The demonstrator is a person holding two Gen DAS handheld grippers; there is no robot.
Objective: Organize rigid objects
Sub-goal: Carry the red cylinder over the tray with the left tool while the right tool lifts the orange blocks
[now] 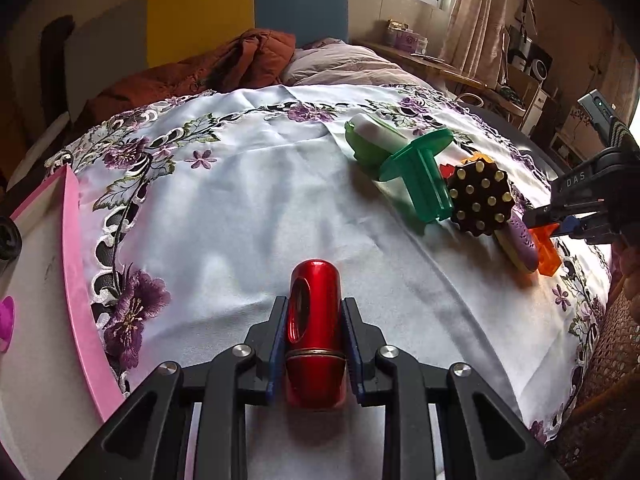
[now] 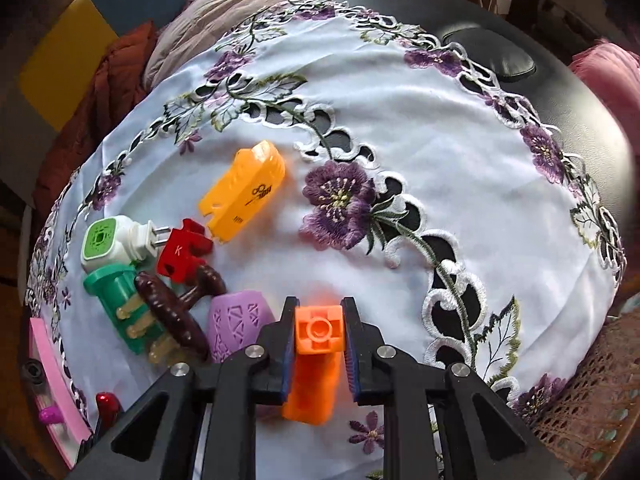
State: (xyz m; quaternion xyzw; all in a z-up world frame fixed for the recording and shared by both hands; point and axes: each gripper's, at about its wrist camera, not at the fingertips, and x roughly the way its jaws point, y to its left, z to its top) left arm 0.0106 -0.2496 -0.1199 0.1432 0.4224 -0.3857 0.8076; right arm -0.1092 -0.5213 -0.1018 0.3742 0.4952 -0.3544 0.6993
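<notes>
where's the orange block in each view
Left wrist view: the orange block sits at the far right edge, pinched in the right tongs.
Right wrist view: bottom centre, clamped between those tongs.
Shared landmark: the brown studded massager, just left of the block in both views.

My right claw (image 2: 319,344) is squeezed tight on an orange plastic block (image 2: 316,364), one blue pad on each side. Just left of it lies a purple cup thing (image 2: 236,330). Next come a dark brown bumpy massager (image 2: 172,316), a green plug piece (image 2: 116,304), a red block with a K (image 2: 182,254) and a white plug with a green top (image 2: 116,244). A yellow case (image 2: 244,192) lies farther back on the flowery white cloth (image 2: 440,168).
</notes>
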